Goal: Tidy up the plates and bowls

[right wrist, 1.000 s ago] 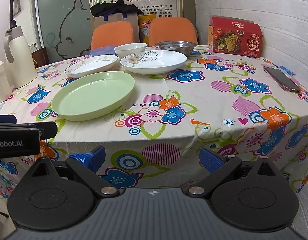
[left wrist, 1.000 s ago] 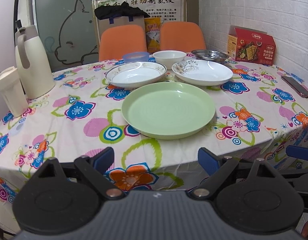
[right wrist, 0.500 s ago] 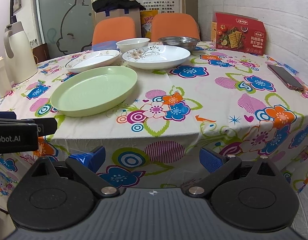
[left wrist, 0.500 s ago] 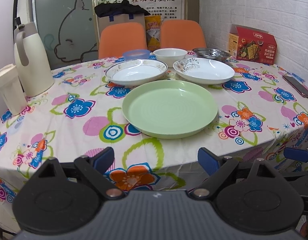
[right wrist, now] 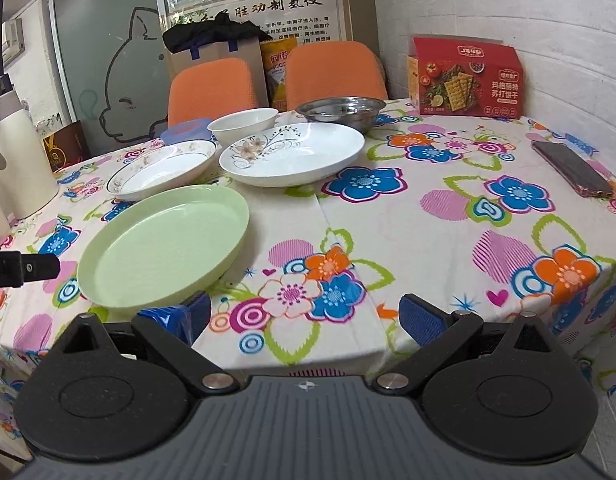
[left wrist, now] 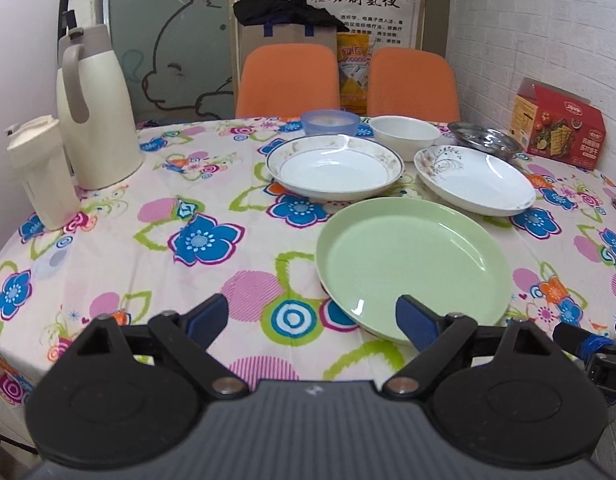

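A large green plate (left wrist: 412,264) (right wrist: 163,248) lies near the table's front edge. Behind it rest a gold-rimmed white plate (left wrist: 334,166) (right wrist: 161,168) and a flower-patterned white plate (left wrist: 474,184) (right wrist: 291,152). Farther back stand a blue bowl (left wrist: 330,122), a white bowl (left wrist: 404,130) (right wrist: 243,124) and a steel bowl (left wrist: 482,138) (right wrist: 342,110). My left gripper (left wrist: 312,320) is open over the table's front, its right fingertip above the green plate's near rim. My right gripper (right wrist: 303,316) is open, empty, just right of the green plate.
A cream thermos jug (left wrist: 93,108) and a cream lidded cup (left wrist: 41,172) stand at the left. A red cracker box (right wrist: 466,76) sits at the back right by the wall, and a phone (right wrist: 570,168) lies at the right. Two orange chairs (left wrist: 287,80) stand behind the table.
Both grippers have moved forward and up over the table's front edge. The left one has shifted left, so the green plate now sits to its right. Jaws stay open.
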Demonstrator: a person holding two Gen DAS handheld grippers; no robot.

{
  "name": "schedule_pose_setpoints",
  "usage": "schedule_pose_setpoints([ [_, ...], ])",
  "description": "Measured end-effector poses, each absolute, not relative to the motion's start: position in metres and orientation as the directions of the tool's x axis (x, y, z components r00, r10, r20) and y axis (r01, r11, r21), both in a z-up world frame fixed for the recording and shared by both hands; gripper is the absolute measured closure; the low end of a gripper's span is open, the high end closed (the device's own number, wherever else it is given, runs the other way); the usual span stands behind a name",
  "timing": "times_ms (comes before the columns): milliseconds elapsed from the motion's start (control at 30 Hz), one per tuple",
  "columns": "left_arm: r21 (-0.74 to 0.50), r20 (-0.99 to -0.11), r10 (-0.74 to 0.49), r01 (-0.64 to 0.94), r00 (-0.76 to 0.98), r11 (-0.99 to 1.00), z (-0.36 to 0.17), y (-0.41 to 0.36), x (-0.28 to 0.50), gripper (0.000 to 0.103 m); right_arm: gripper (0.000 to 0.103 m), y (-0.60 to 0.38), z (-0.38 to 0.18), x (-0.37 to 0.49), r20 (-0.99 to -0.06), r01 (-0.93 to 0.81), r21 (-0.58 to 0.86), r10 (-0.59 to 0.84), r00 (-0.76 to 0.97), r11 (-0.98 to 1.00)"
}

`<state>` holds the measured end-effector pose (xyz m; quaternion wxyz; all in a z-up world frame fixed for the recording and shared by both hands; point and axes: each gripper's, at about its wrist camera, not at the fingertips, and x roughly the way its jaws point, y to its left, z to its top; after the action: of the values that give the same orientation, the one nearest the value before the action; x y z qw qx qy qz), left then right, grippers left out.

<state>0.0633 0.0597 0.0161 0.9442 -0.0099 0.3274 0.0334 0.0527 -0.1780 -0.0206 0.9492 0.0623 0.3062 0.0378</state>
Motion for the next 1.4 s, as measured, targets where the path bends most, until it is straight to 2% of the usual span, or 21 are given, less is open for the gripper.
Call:
schedule_pose_setpoints([
  [367, -0.049, -0.719, 0.013, -0.069, 0.695, 0.996, -0.010, 0.076, 0.140, 0.013, 0.015, -0.139, -0.032, 0.127, -0.626, -0.195, 0.133, 0.235, 0.744, 0.972],
  [567, -0.051, -0.735, -0.012, -0.037, 0.677, 0.998, -0.025, 0.072, 0.166, 0.013, 0.015, -0.123, -0.038, 0.141, -0.631, -0.207, 0.045, 0.188, 0.753, 0.977],
  [833, -0.049, -0.708, -0.064, 0.042, 0.703, 0.998, -0.027, 0.061, 0.166, 0.013, 0.013, -0.125, -0.045, 0.137, -0.569, -0.240, 0.038, 0.218, 0.793, 0.970],
  [1067, -0.055, -0.687, -0.104, 0.092, 0.719, 0.994, -0.029, 0.056, 0.164, 0.015, 0.014, -0.120, -0.045, 0.139, -0.561, -0.247, 0.035, 0.224, 0.797, 0.968],
  [1133, -0.056, -0.684, -0.110, 0.099, 0.721, 0.994, -0.029, 0.058, 0.162, 0.017, 0.017, -0.118, -0.044, 0.138, -0.558, -0.265, 0.028, 0.235, 0.796, 0.964],
  [1200, -0.059, -0.686, -0.123, 0.113, 0.717, 0.992, -0.028, 0.059, 0.161, 0.022, 0.017, -0.117, -0.044, 0.138, -0.560, -0.286, 0.037, 0.257, 0.788, 0.957],
  [1233, -0.059, -0.681, -0.130, 0.123, 0.720, 0.991, -0.026, 0.059, 0.159, 0.033, 0.018, -0.116, -0.044, 0.137, -0.561, -0.305, 0.042, 0.275, 0.781, 0.951],
  [1300, -0.062, -0.675, -0.150, 0.147, 0.722, 0.987, -0.024, 0.058, 0.156, 0.045, 0.019, -0.106, -0.043, 0.133, -0.564, -0.358, 0.038, 0.316, 0.763, 0.933],
  [1400, -0.060, -0.670, -0.137, 0.132, 0.730, 0.990, -0.024, 0.060, 0.156, 0.047, 0.019, -0.100, -0.044, 0.131, -0.562, -0.342, 0.036, 0.302, 0.770, 0.939],
])
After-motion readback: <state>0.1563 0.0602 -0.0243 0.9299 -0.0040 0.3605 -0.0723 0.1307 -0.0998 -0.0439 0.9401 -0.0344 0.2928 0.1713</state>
